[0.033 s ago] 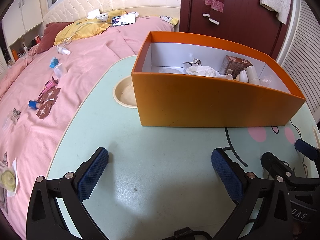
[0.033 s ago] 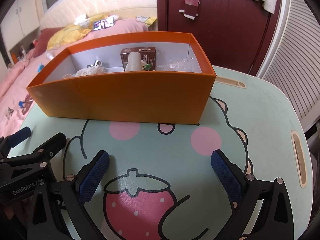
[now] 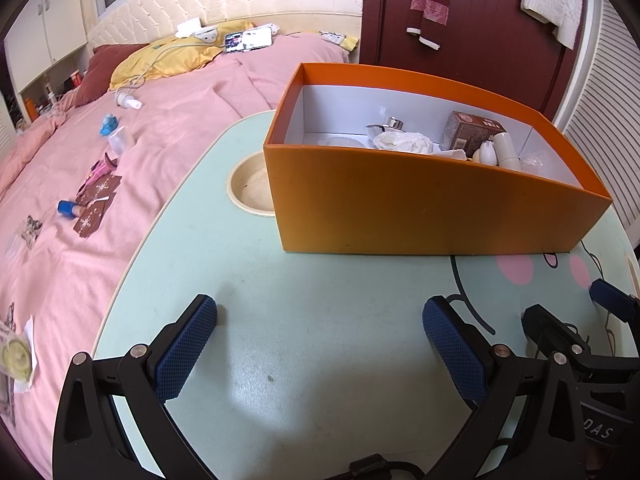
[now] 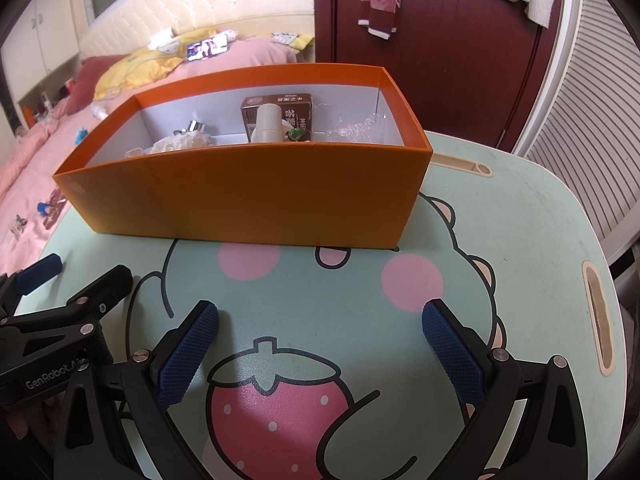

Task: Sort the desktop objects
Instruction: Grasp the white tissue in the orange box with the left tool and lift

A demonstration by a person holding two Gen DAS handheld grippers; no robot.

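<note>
Blue-padded grippers (image 3: pixel 320 312) (image 4: pixel 320 316) gape, empty.

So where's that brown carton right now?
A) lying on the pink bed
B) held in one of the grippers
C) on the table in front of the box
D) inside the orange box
D: the brown carton stands inside the orange box, behind a white bottle, while the left gripper and right gripper are both open with nothing between their fingers.

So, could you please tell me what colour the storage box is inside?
White inside the orange box, clearest in the right wrist view.
</note>
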